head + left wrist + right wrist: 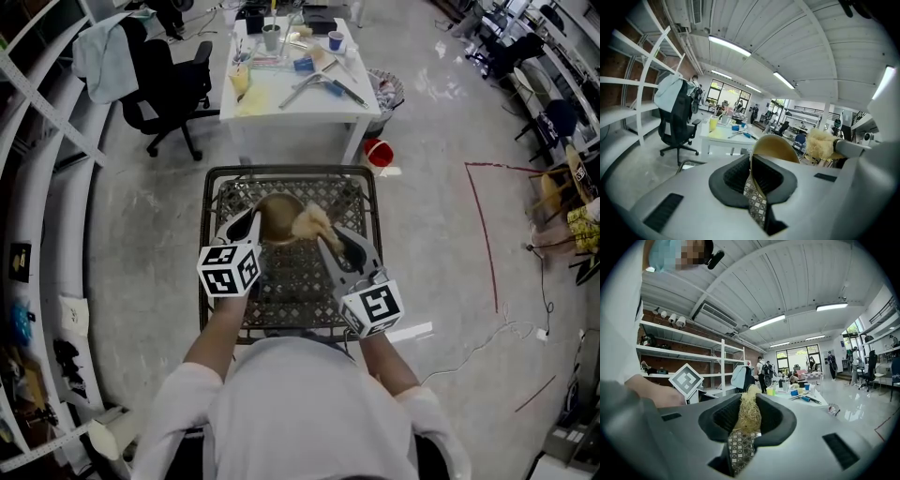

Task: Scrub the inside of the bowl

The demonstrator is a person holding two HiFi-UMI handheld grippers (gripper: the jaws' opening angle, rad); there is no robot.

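Level: bright, even indoor light in all three views.
Source: long ceiling tubes [730,45] overhead, and daylight from the far windows [797,354].
Glare: pale sheen on the floor [441,80] in the head view. The floor is washed white in the right gripper view, and the tubes are blown out.
Shadows: faint and soft, a little under the chair [164,84].
Distortion: strong fisheye with black corners in both gripper views. The shelves [37,141] bow at the head view's left edge.
Focus: left gripper [752,176] and right gripper [747,418] bodies are soft near the lens. The bowl [776,147] and scrubber [749,411] are fairly clear, and the far room is hazy.
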